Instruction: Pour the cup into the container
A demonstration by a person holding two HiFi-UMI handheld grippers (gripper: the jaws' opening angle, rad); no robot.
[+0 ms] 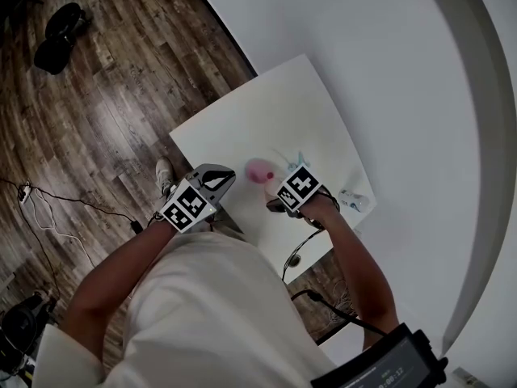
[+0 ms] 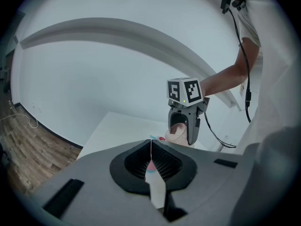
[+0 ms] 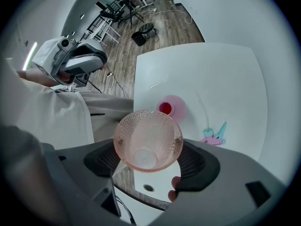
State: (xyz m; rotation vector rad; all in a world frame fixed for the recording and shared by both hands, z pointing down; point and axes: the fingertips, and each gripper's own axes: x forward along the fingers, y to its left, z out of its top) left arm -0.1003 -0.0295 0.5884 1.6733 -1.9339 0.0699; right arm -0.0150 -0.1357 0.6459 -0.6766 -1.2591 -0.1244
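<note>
My right gripper [image 3: 148, 150] is shut on a pink dimpled cup [image 3: 148, 139], held above the table's near edge. The cup's mouth faces the camera, and I see only its clear bottom inside. Just beyond it on the white table [image 3: 221, 84] stands the round pink container [image 3: 171, 108] with something red in its middle. From the head view the container [image 1: 259, 170] sits between both grippers, with the right gripper [image 1: 283, 194] beside it. My left gripper [image 2: 151, 152] is shut on nothing and hovers left of the container [image 1: 223, 178]. It looks across at the held cup [image 2: 177, 133].
Small pink and blue pieces [image 3: 214, 134] lie on the table right of the container. A pale object [image 1: 354, 200] rests at the table's right edge. Cables [image 1: 48, 208] and a black object [image 1: 59, 35] lie on the wood floor. A white wall runs behind the table.
</note>
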